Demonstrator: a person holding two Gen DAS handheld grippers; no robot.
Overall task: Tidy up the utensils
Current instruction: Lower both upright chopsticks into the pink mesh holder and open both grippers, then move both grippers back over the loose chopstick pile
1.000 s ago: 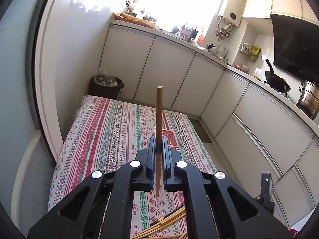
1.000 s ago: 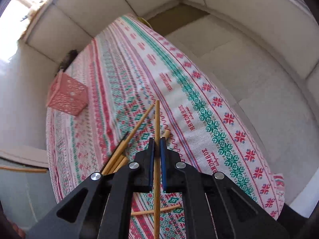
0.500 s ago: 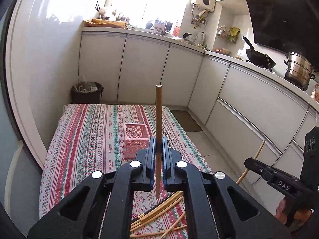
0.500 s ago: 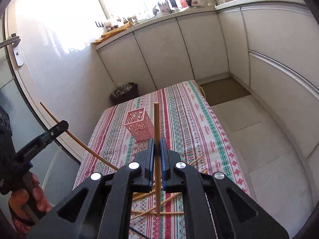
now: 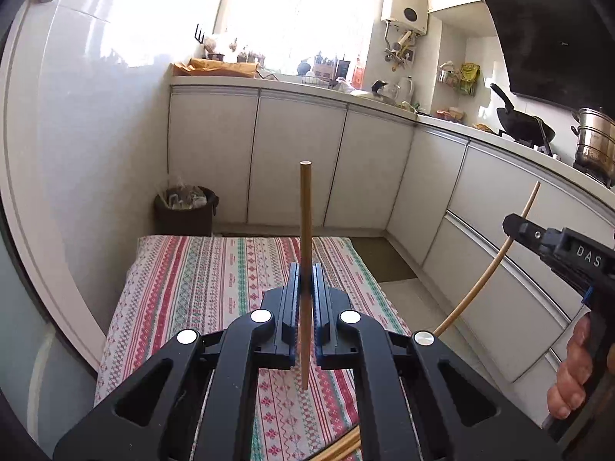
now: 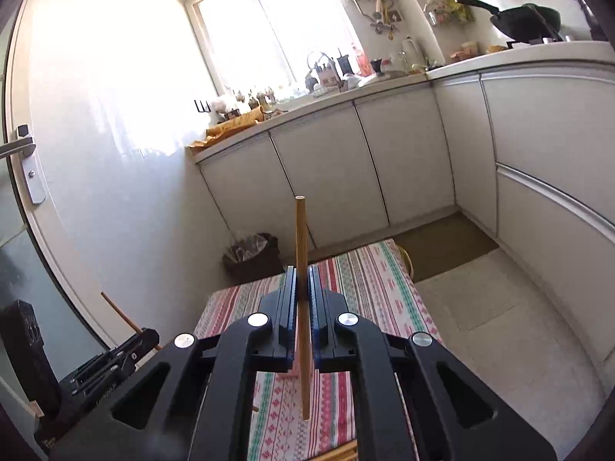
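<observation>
Since a second ago the right gripper (image 6: 303, 280) has risen from the tablecloth (image 6: 369, 288), lifting its chopstick (image 6: 301, 253) clear of the pile; its jaws are clamped tight on the stick, which stands upright. The left gripper (image 5: 306, 280) is likewise closed on an upright chopstick (image 5: 306, 223) above the table (loose chopsticks (image 5: 342, 447) lie below, mostly hidden).

A striped cloth (image 5: 215, 269) covers the table at lower centre. Behind it, a dark bin (image 5: 185, 211) stands at the white cabinets (image 5: 300, 153). At upper right, a wok (image 5: 524, 125) and steel pot (image 5: 594, 146) sit on the counter; a window (image 6: 269, 30) glares above.
</observation>
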